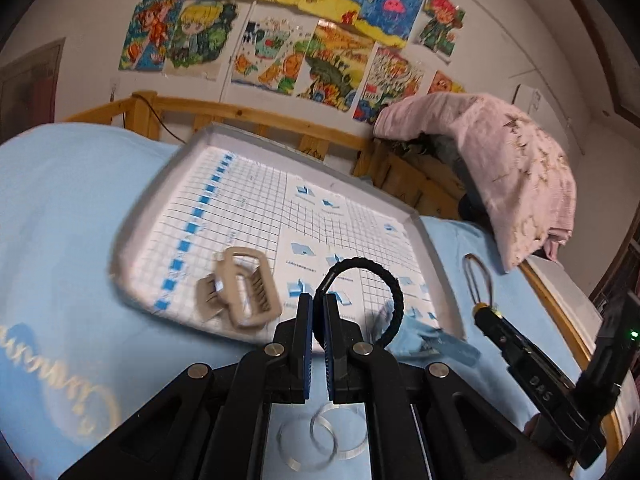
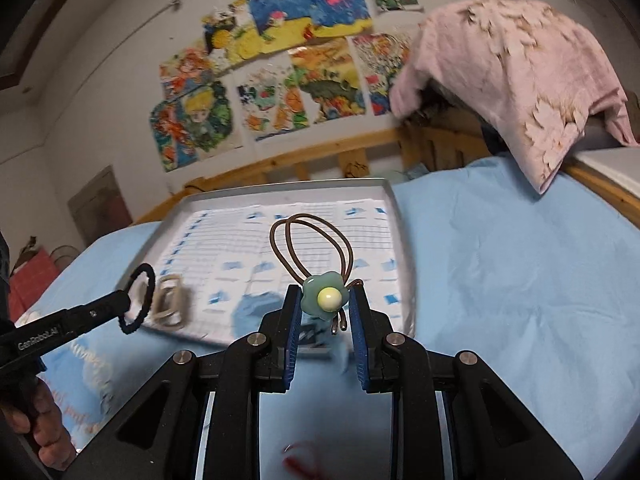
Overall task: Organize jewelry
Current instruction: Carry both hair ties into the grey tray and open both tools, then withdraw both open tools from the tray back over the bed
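My left gripper [image 1: 319, 300] is shut on a black braided hair tie [image 1: 394, 286] and holds it above the near edge of a grey tray [image 1: 132, 216] lined with grid paper. A beige hair claw clip [image 1: 242, 288] lies in the tray's near left. My right gripper [image 2: 324, 300] is shut on a brown elastic hair tie with a teal flower charm [image 2: 325, 297], above the tray's near edge [image 2: 394, 204]. The left gripper with the black tie [image 2: 138, 300] shows at the left of the right wrist view. The right gripper with the brown loop [image 1: 478, 276] shows at the right of the left wrist view.
The tray lies on a light blue bedsheet [image 1: 64, 208]. A pale blue clip [image 1: 424, 336] lies at the tray's near right corner. A pink cloth [image 2: 516, 76] hangs over the wooden bed frame [image 1: 248, 114]. Clear rings [image 1: 320, 434] and a red item [image 2: 298, 460] lie below the grippers.
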